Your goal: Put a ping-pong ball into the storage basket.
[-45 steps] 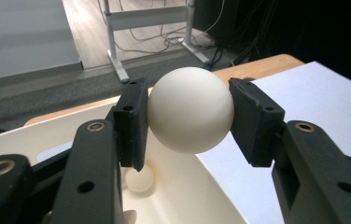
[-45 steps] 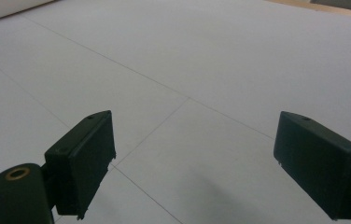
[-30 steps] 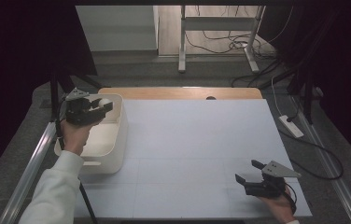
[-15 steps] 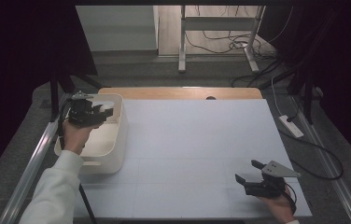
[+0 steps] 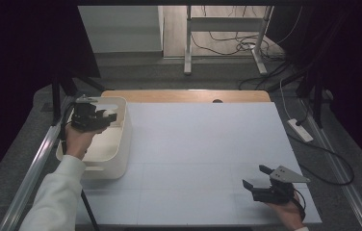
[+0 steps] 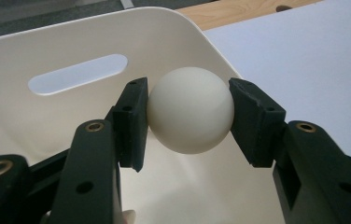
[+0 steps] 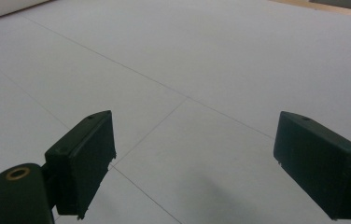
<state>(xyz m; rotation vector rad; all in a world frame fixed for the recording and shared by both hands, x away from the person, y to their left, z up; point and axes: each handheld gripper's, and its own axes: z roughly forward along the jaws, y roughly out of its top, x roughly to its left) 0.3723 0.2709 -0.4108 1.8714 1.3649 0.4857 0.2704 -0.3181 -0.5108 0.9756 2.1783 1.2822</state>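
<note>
A cream ball (image 6: 190, 110) is clamped between the left gripper (image 6: 188, 116) jaws above the white bin (image 6: 47, 51); the right gripper (image 7: 197, 163) jaws are held wide apart.

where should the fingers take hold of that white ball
Across its widest middle, one pad on each opposite side, as the left gripper holds the white ball now. It is round and smooth, so an off-centre pinch would likely squirt it out. Come from above, through the open top of the white bin.
</note>
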